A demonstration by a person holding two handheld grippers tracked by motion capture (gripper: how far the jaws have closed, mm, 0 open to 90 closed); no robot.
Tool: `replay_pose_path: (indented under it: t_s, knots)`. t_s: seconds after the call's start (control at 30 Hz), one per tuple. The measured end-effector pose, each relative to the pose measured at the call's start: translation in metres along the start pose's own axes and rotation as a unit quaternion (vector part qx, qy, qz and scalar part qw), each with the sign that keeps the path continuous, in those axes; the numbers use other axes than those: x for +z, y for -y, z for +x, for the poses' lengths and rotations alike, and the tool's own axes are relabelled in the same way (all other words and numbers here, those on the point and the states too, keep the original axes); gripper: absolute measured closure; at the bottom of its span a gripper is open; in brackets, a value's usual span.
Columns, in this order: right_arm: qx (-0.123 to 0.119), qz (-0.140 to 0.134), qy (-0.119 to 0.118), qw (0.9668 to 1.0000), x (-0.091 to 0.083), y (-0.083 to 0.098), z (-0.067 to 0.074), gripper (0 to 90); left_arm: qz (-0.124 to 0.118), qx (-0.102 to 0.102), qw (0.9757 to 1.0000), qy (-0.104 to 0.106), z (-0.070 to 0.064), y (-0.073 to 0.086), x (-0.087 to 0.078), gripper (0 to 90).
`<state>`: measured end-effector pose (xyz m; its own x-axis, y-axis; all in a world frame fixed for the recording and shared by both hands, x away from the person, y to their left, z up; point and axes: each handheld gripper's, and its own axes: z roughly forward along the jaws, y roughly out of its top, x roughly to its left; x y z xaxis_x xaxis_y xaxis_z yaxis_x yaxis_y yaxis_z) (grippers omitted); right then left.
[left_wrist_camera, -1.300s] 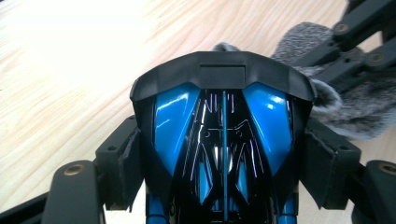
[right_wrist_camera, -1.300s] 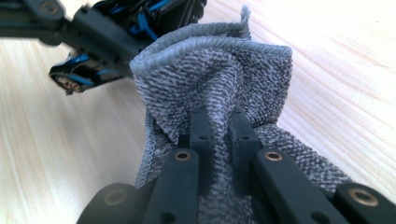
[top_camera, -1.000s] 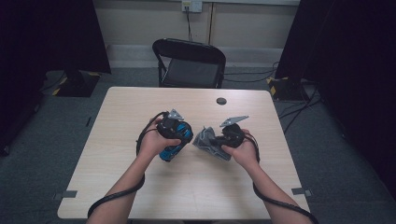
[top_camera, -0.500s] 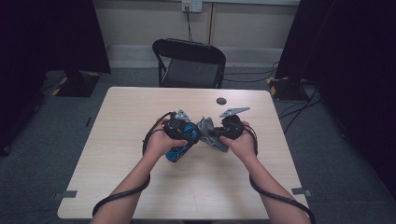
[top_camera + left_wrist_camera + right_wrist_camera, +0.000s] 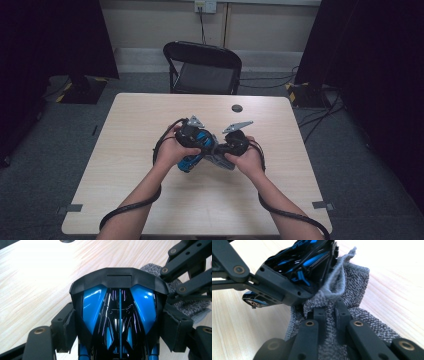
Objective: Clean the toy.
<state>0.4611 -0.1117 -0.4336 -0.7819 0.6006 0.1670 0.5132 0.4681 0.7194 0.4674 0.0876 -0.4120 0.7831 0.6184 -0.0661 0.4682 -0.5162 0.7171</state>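
At the centre of the high view, the left hand-held gripper (image 5: 196, 142) clamps a glossy blue and black toy car (image 5: 119, 315), its pads pressed against the car's two sides, which keeps the toy steady and lifted just off the surface (image 5: 125, 150). The right hand-held gripper (image 5: 227, 152) has its jaws pinched tight on a grey knitted cloth (image 5: 352, 290), bunching it into a pad. In the right gripper view the cloth's fold lies against the car's black end, upper centre of the frame, seemingly so it can wipe that end. The car sits left of the cloth, the two touching. A small dark disc (image 5: 237, 108) lies beyond them.
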Motion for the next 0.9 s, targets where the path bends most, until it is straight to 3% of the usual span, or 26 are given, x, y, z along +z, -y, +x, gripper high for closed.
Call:
replay_pose_path:
  t_s: [0.37,0.7,0.9]
  knots:
    - [-0.002,0.004,-0.014,0.9999,0.012,0.004,0.008,83.3,-0.003,-0.005,1.0,-0.002,0.003,-0.002,0.0,25.5]
    - [-0.01,0.023,0.005,0.9997,0.019,0.019,0.003,80.8,0.007,-0.008,0.9999,0.0,0.003,0.005,0.005,25.5]
    - [-0.017,0.024,0.018,0.9994,0.019,0.027,-0.001,70.6,0.012,-0.011,0.9999,0.001,0.001,0.009,0.009,25.5]
